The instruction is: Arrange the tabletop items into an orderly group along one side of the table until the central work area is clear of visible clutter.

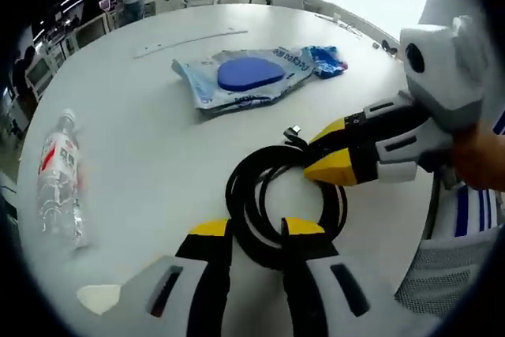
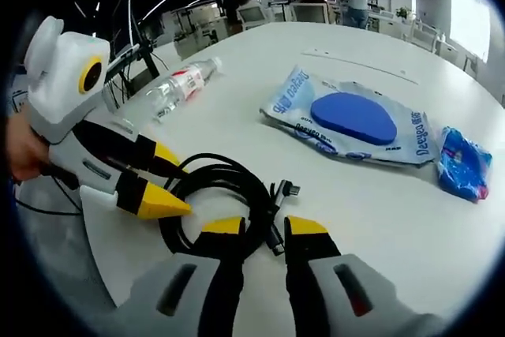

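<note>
A coiled black cable point(image 1: 280, 207) lies on the round white worktop point(image 1: 158, 140), and both tools are working on it from opposite sides. In the left gripper view, the left tool point(image 1: 257, 230) has its yellow-tipped jaws spread, straddling the near arc of the coil without pinching it; the right tool point(image 1: 327, 151) comes in from the right with its jaws on either side of the far strands, and I cannot tell whether it actually bites them. In the right gripper view the right tool point(image 2: 264, 226) stands parted just at the coil's edge, beside the loose plug end point(image 2: 286, 190). The step in hand looks like gathering the coil so it can be carried to one side. To do it well, one tool should close across several strands at once, not a single loop, so the bundle does not unravel (the free plug end will trail and may snag). Further out lie a flat packet with a blue disc point(image 2: 353, 120), a small blue wrapper point(image 2: 463, 163) just beside it, and a water bottle point(image 1: 60, 179) on its side, well apart from the cable.
</note>
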A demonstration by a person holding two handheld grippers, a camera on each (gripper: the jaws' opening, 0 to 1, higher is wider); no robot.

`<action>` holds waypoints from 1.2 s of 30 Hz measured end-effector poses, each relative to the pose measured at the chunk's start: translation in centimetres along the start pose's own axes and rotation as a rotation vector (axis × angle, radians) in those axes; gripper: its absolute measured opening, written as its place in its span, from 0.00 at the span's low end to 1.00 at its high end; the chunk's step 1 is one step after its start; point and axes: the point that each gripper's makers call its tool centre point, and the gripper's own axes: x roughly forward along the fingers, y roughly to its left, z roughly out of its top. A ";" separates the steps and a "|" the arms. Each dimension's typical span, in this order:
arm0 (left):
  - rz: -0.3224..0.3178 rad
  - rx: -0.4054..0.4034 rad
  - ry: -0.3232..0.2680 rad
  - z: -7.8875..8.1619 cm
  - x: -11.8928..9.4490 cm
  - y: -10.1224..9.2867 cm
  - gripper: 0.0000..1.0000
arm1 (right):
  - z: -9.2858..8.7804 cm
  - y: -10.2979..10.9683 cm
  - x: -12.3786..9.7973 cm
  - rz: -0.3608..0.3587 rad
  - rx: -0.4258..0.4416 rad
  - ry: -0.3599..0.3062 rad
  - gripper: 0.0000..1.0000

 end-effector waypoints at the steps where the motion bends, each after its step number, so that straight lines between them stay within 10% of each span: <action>1: 0.004 -0.006 0.003 0.0 0.0 0.0 0.18 | 0.0 0.1 0.0 0.002 0.002 -0.002 0.11; 36: -0.037 -0.130 0.006 1.0 -1.3 -1.0 0.05 | 0.9 -0.1 -2.2 0.007 0.079 -0.033 0.08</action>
